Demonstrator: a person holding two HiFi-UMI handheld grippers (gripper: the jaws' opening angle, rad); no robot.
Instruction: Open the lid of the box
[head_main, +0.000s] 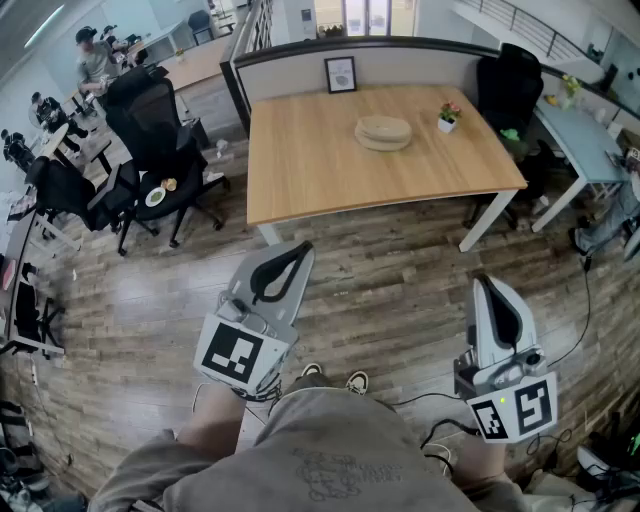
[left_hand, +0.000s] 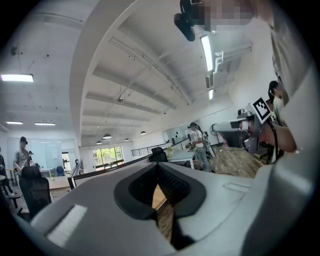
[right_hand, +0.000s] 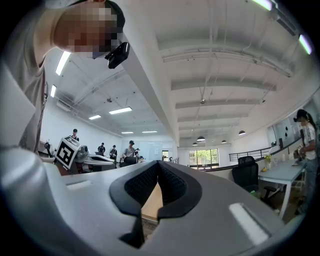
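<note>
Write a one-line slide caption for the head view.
Standing short of the wooden table and its round box, left gripper and right gripper shut, empty.

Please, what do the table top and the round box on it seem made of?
The table top: light wood or laminate, matte, faint grain lines. The round box: pale tan, perhaps woven straw or bamboo; too small to be sure.

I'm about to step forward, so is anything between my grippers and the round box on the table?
Nothing visible. Only wood floor and tabletop lie between the left gripper, the right gripper and the round box. The potted plant stands off to its right.
</note>
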